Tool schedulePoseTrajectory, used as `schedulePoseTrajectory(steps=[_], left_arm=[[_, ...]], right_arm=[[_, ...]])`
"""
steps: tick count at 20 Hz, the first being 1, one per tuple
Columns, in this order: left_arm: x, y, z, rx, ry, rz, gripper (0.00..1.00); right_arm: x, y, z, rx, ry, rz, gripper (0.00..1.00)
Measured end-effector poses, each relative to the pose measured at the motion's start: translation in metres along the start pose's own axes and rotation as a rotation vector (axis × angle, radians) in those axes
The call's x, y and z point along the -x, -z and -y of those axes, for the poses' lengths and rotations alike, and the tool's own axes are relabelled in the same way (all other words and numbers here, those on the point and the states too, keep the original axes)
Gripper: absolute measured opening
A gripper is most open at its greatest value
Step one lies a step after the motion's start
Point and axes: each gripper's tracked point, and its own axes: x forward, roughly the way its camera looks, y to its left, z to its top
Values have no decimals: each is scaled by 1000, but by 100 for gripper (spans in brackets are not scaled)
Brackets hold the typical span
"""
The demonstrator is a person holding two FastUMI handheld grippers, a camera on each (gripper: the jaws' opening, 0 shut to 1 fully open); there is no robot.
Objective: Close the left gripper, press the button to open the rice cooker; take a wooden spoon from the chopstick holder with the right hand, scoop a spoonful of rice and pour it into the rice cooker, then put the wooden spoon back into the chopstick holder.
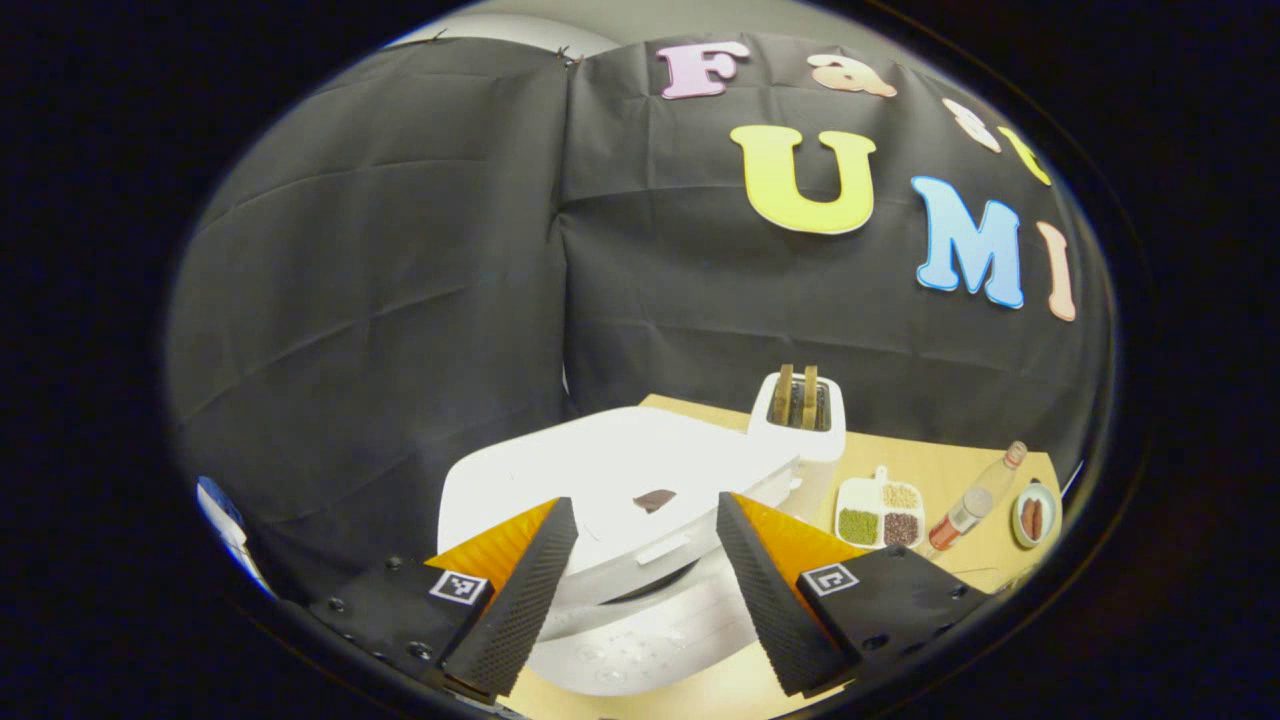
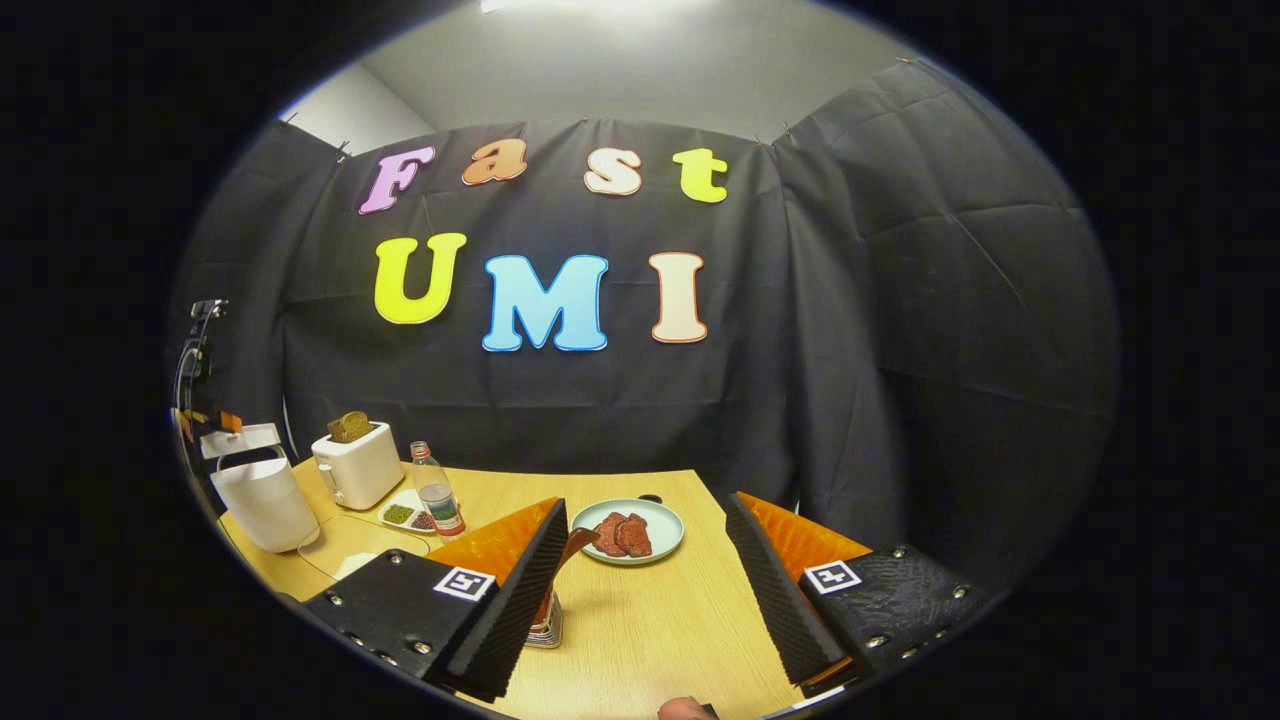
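Left hand-held gripper (image 1: 647, 520) hangs with its fingers spread wide and holding nothing, right over the white rice cooker (image 1: 620, 520), whose lid is down; the cooker stands on the wooden worktop (image 1: 940, 465) and its front panel lies between the two fingers. Just behind the cooker stands a white toaster (image 1: 800, 420) with two slices of toast standing up in its slots. Beside that lies a white divided dish (image 1: 880, 512) holding green, tan and dark brown grains in separate compartments, then a clear bottle (image 1: 975, 500) with a red cap, then a small plate of sausages (image 1: 1033, 515). Right hand-held gripper (image 2: 647, 525) is also wide open and empty above the worktop (image 2: 650, 610). Partly hidden behind its left finger is the chopstick holder (image 2: 547, 625), with the wooden spoon (image 2: 578, 545) rising from it at a tilt. Farther off rests a pale green plate (image 2: 632, 530) carrying slices of reddish-brown meat.
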Motion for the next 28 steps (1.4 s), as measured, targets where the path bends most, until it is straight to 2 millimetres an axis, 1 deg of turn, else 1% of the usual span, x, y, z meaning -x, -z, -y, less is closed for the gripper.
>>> schedulePoseTrajectory(steps=[1, 7, 13, 14, 15, 16, 17, 20, 21, 22, 23, 25, 27, 28], left_arm=[[-1, 6, 2, -3, 0, -6, 98], [-7, 29, -1, -2, -2, -50, 99], [-13, 48, -6, -13, -10, -112, 98], [-13, 43, -6, 0, -7, -95, 100], [-14, 48, -3, 26, -3, -117, 100], [-11, 46, -1, 54, -1, -117, 100], [-11, 49, -1, 64, 5, -122, 100], [-12, 44, -2, 9, 29, -93, 100], [-12, 43, -1, 18, 48, -83, 100], [-9, 39, 4, 53, 68, -65, 99], [-5, 36, 5, 82, 79, -49, 100], [6, 19, 6, 91, 101, 23, 100], [25, 1, 5, 54, 130, 104, 97], [38, -11, 9, 31, 145, 155, 100]], right_arm=[[0, 1, 2, 1, 1, 0, 97], [0, 4, 12, -3, 10, -2, 97], [0, 7, 13, 2, 14, -5, 97], [0, 7, 11, 1, 13, -6, 97], [-1, 7, 10, 2, 11, -7, 97], [-1, 7, 8, 4, 7, -7, 97], [-2, 8, 5, 6, 4, -7, 97], [-3, 1, -10, -9, -22, 0, 97], [-4, -3, -16, -16, -36, 7, 96], [-5, -10, -23, -19, -50, 19, 96], [-5, -17, -28, -15, -59, 34, 96], [-4, -29, -42, -8, -82, 58, 97], [-2, -39, -58, -5, -105, 76, 97], [-2, -44, -65, -7, -114, 84, 97]])
